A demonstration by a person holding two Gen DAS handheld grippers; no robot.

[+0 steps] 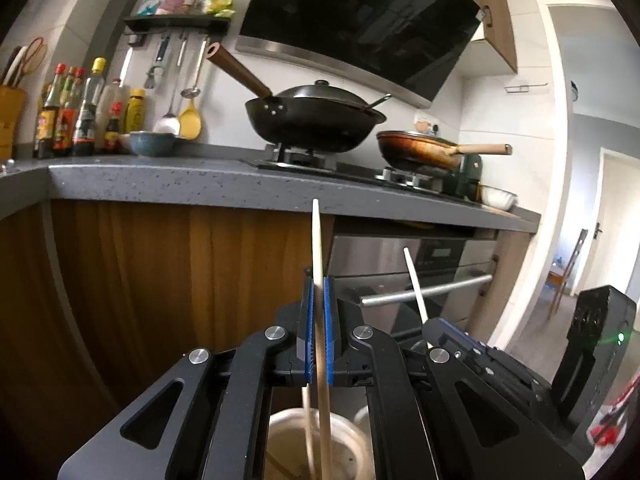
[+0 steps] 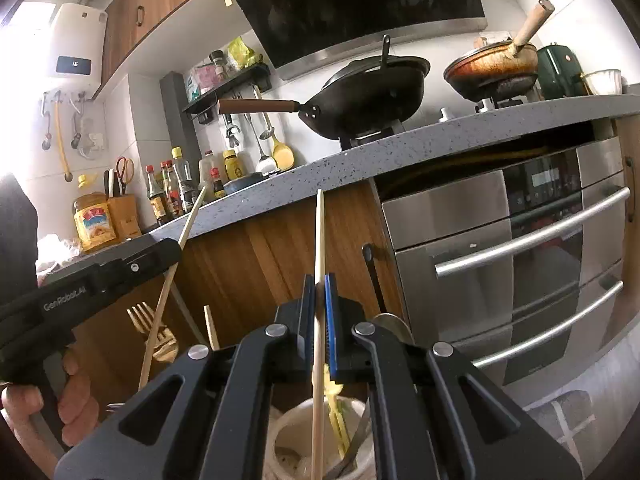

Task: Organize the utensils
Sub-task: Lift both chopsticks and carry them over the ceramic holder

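Note:
My left gripper [image 1: 319,280] is shut on a pale wooden chopstick [image 1: 317,240] held upright, its lower end inside a white cup [image 1: 352,436] below the jaws. My right gripper [image 2: 319,278] is shut on a second wooden chopstick [image 2: 319,236], also upright over a white cup [image 2: 292,420] that holds yellow and metal utensils. In the right wrist view the left gripper [image 2: 176,252] shows at the left with its chopstick [image 2: 188,228]. In the left wrist view the right gripper [image 1: 430,326] shows at the right with its chopstick [image 1: 414,280]. A gold fork [image 2: 154,332] and another stick [image 2: 211,326] stand at the lower left.
A grey countertop edge [image 1: 180,184] runs above both grippers, with a black wok [image 1: 312,116], a copper pan [image 1: 420,152] and sauce bottles [image 1: 72,120] on it. Wooden cabinet fronts [image 1: 160,280] and a steel oven [image 2: 512,264] with bar handles stand straight ahead.

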